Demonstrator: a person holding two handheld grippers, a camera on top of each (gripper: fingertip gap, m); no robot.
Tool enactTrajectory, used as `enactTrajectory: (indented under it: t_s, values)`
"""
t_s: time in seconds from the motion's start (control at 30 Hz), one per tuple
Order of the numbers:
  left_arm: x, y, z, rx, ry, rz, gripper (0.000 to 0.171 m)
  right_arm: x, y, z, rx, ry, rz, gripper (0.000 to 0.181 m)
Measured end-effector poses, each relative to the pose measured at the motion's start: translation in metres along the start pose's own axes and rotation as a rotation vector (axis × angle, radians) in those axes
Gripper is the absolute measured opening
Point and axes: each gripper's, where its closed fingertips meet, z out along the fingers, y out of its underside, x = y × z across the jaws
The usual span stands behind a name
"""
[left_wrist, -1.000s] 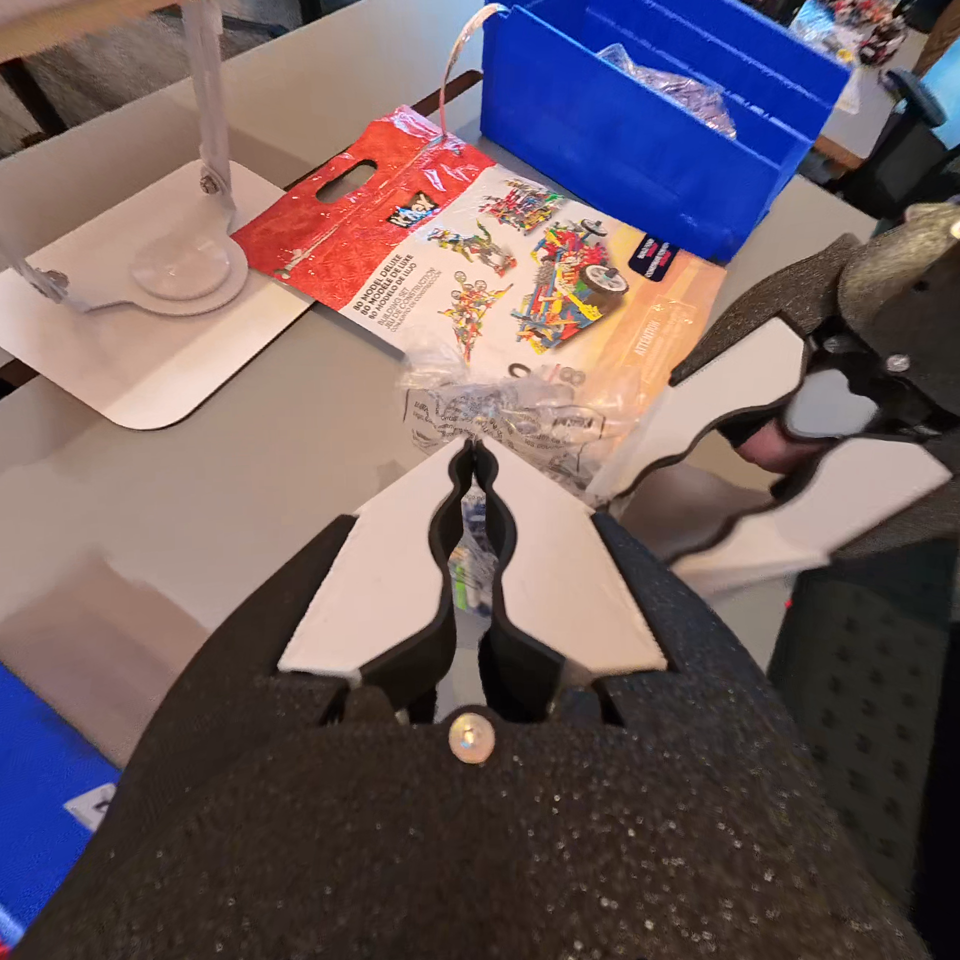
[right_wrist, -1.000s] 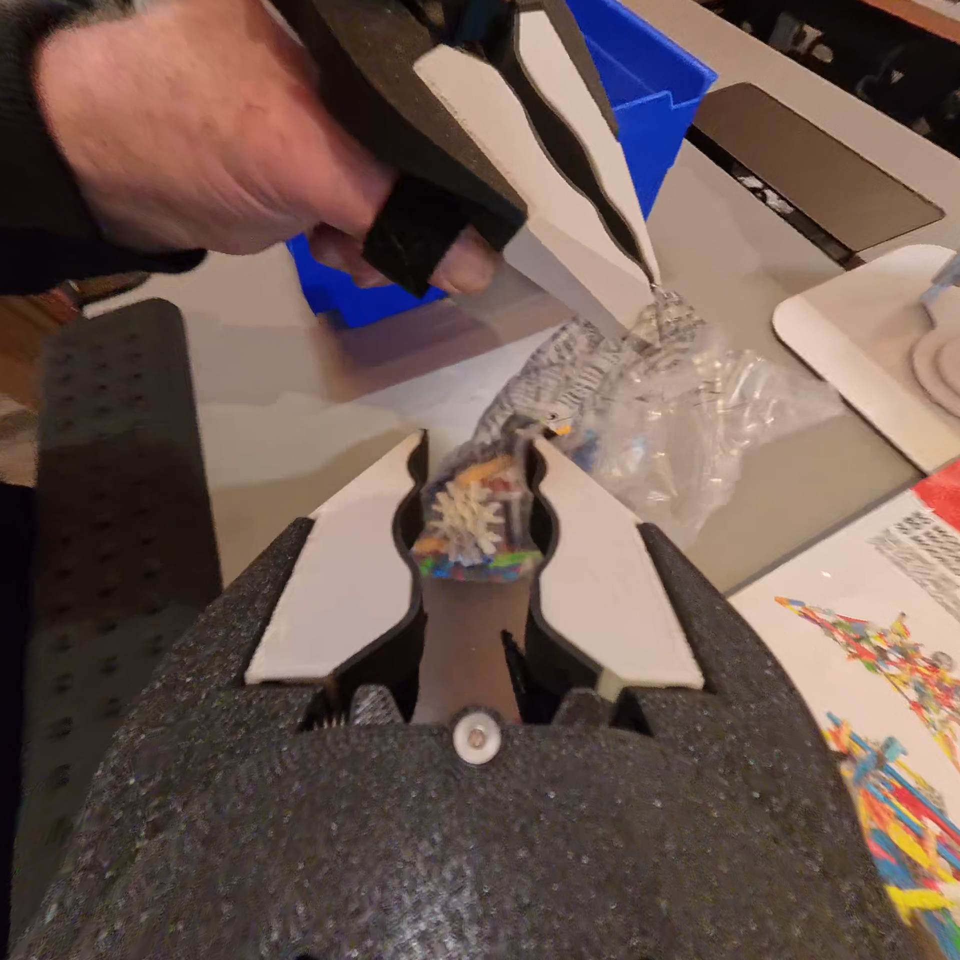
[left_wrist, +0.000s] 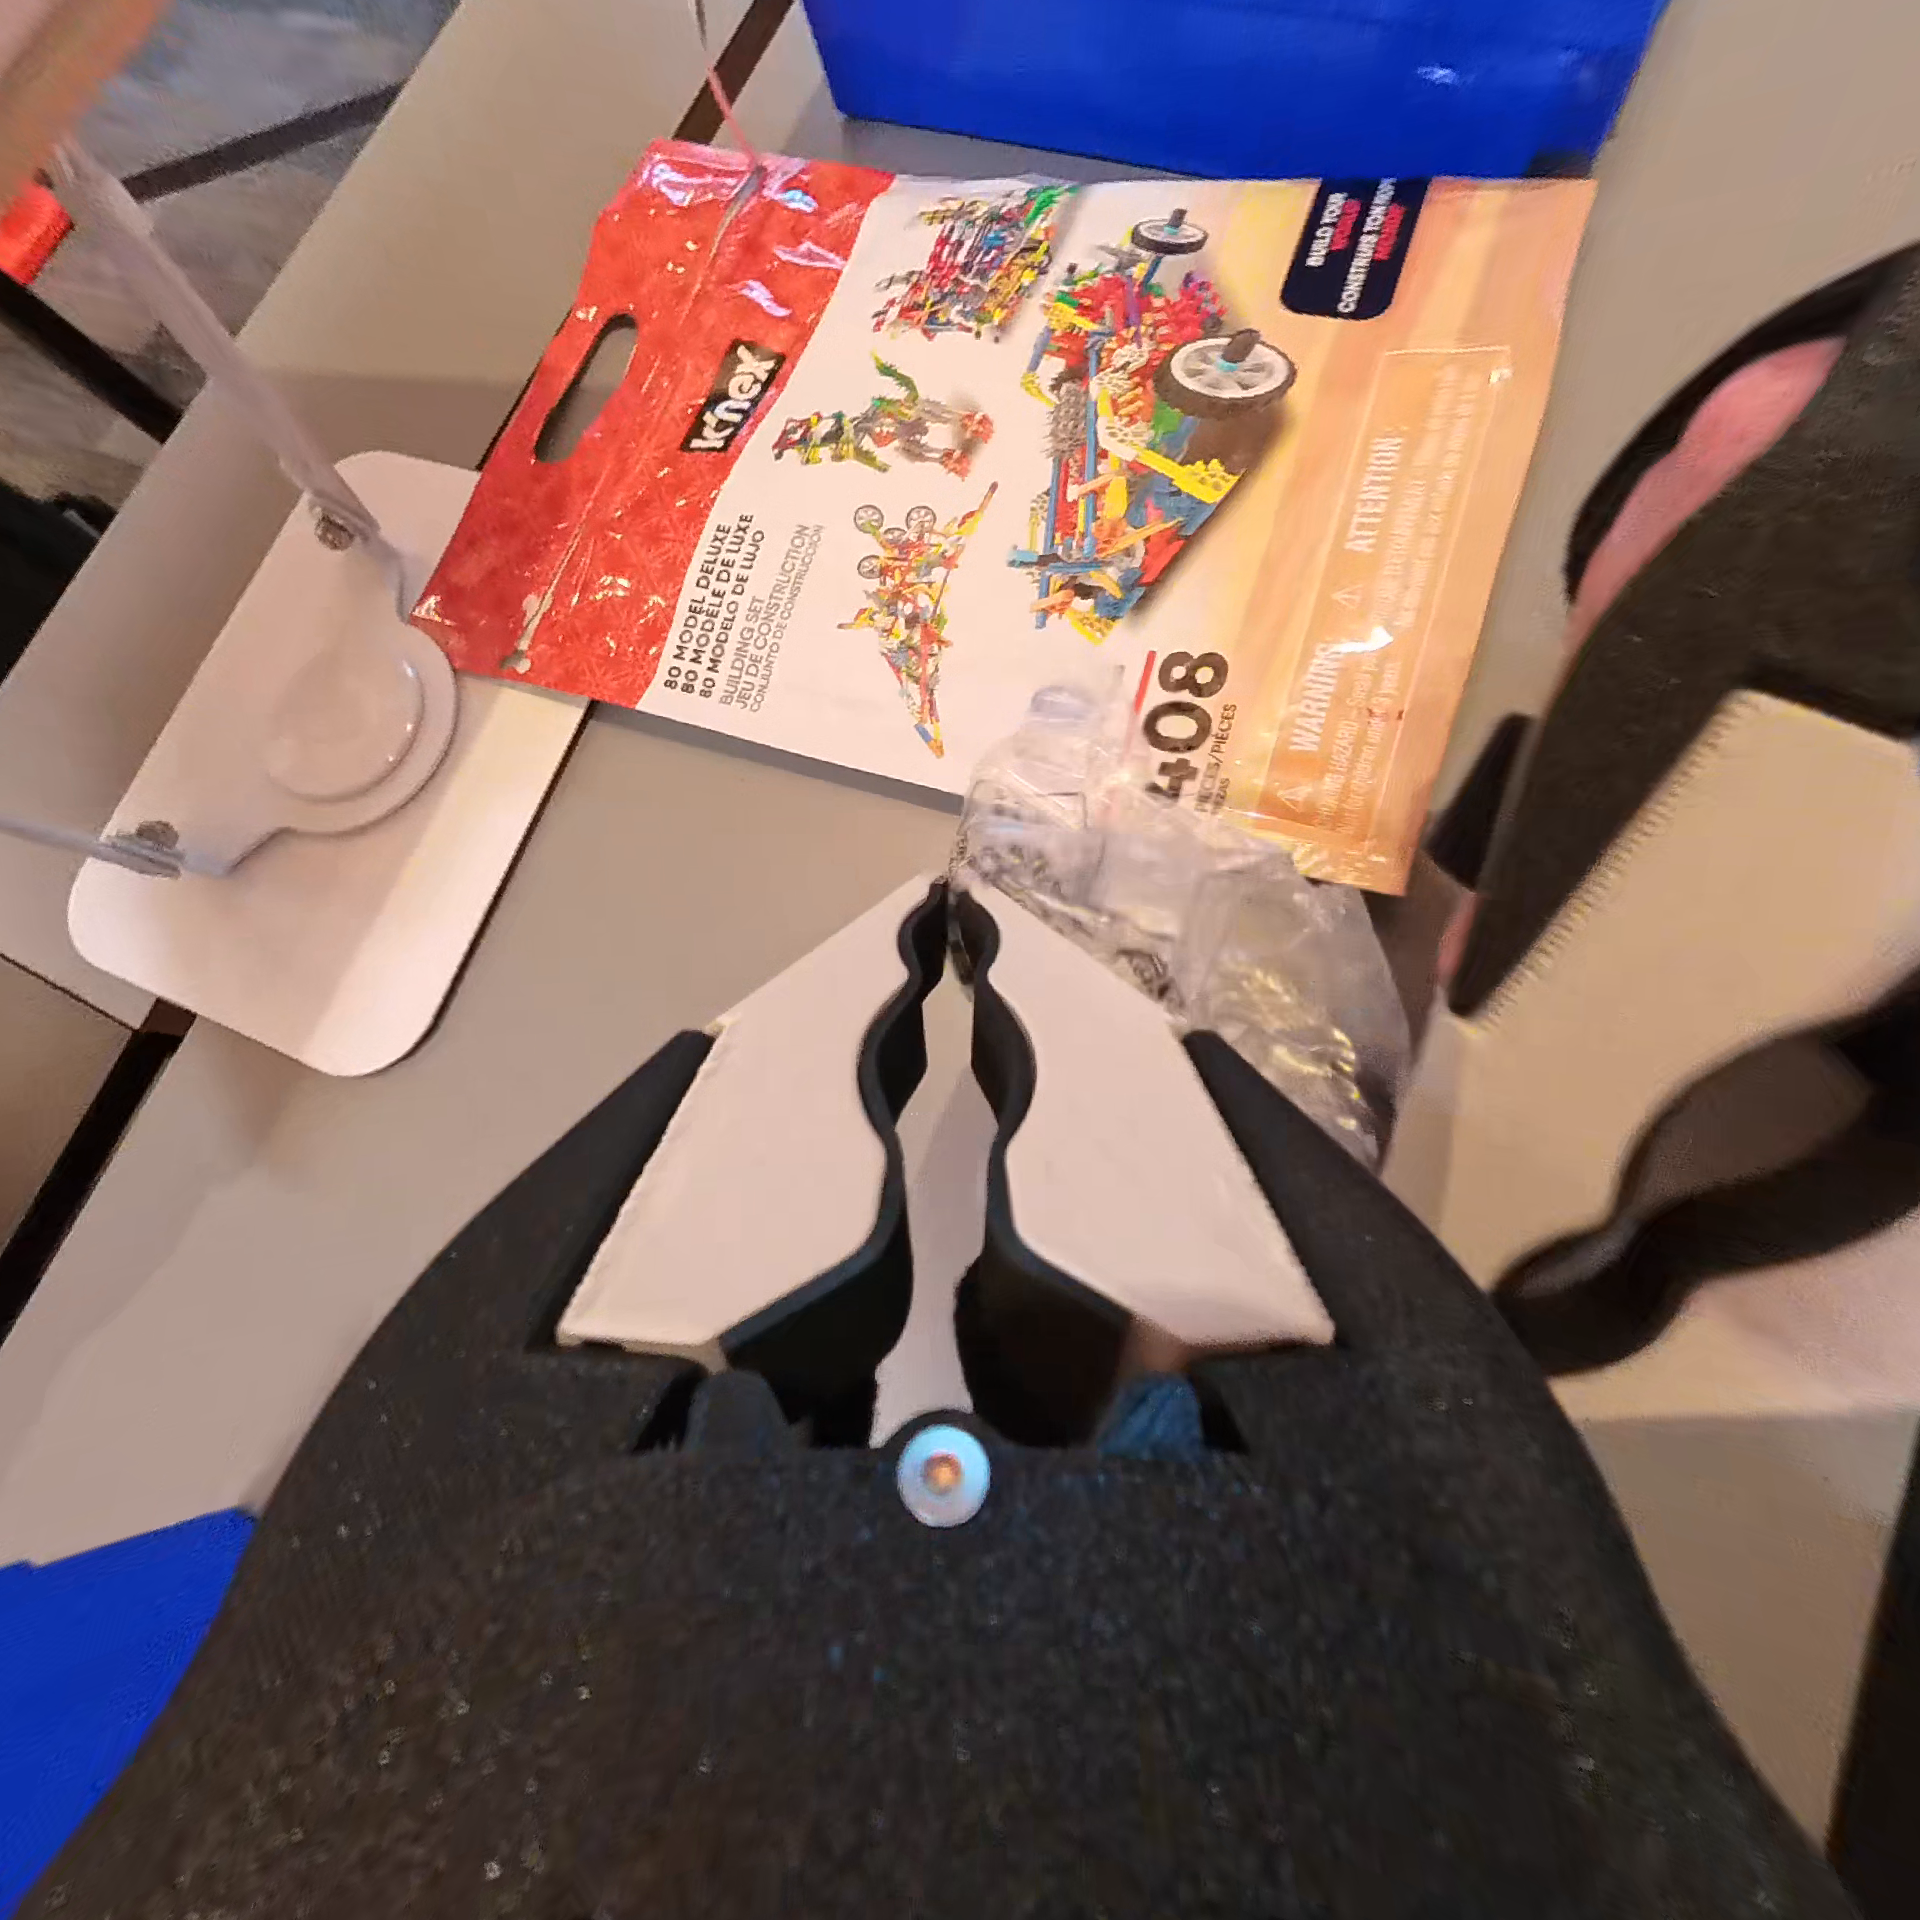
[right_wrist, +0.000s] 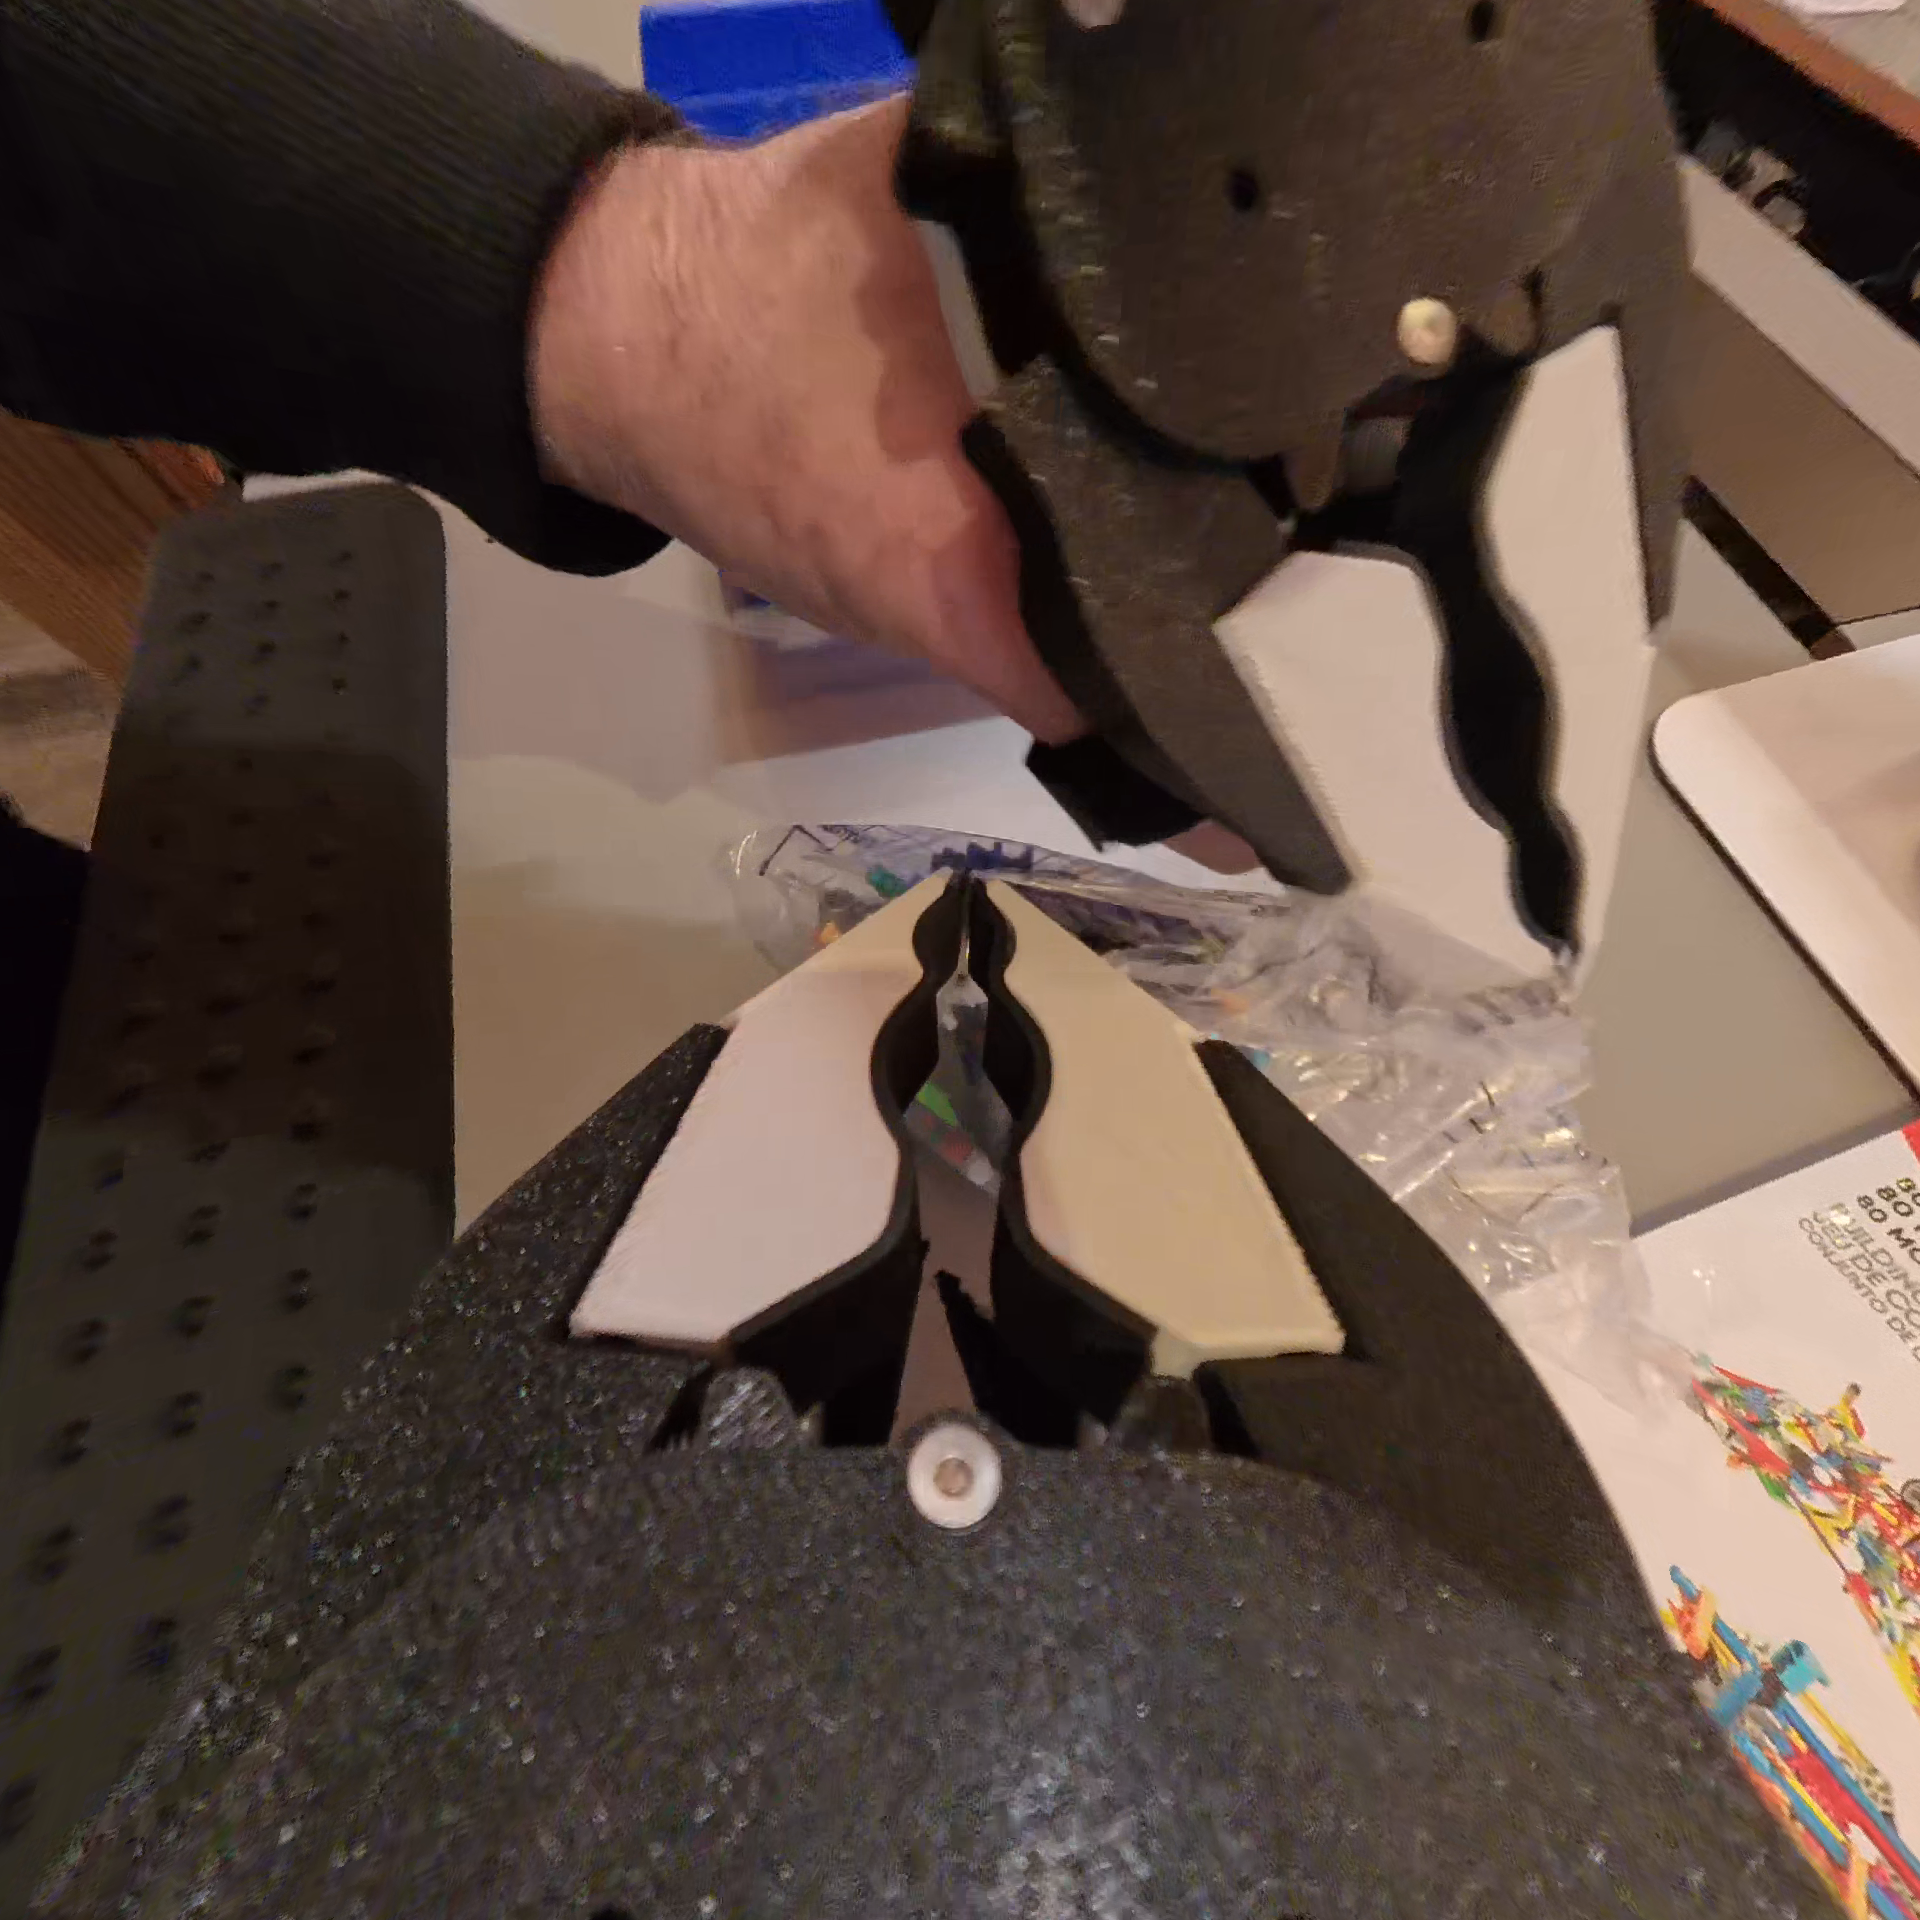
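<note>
Left wrist view shows us the wide grey table (left_wrist: 675, 987). At its far edge stands a big blue plastic bin (left_wrist: 1195, 83). In front of the bin lies a flat red and white printed toy-set pouch (left_wrist: 1039, 468). Beside the pouch is a flat white stand base with clear legs (left_wrist: 291, 935).

A crinkly clear plastic bag with small colourful pieces inside (right_wrist: 1403, 1039) is low over the table. It covers one near corner of the printed pouch.

Both tongs grip this clear bag. The left gripper (left_wrist: 945, 904) has its tips pressed together on one edge of the bag. In the right wrist view we see a hand (right_wrist: 779, 416) holding it from above. The right gripper (right_wrist: 961, 894) is also closed on the bag, with a bit of film caught between its white fingers (right_wrist: 1143, 1143). The bag reaches from one gripper to the other. It looks closed, but we cannot be sure.

A second ago the right gripper was partly open around a lump of colourful pieces. Now its tips pinch thin film instead. The left gripper was already pinching the bag. It has since swung over, so the printed pouch fills more of its view.
</note>
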Motion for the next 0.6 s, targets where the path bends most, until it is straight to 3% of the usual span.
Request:
enactTrajectory:
  t_s: [0.3, 0.43, 0.53, 0.6]
  values:
    - [-0.006, 0.014, 0.009, -0.072, -0.02, 0.057, 0.0, -0.011, 0.001, 0.006, -0.029, -0.033, -0.04, 0.0]
    - [-0.004, 0.008, -0.009, -0.019, 0.038, 0.032, 0.0, -0.006, -0.006, -0.003, 0.035, 0.01, 0.017, 0.0]
    - [-0.01, 0.003, -0.035, -0.002, 0.05, 0.038, 0.0, -0.008, -0.019, -0.018, 0.134, 0.012, 0.118, 0.022]
    - [-0.008, 0.005, -0.049, -0.008, 0.074, 0.042, 0.0, -0.009, -0.025, -0.029, 0.194, 0.015, 0.171, 0.028]
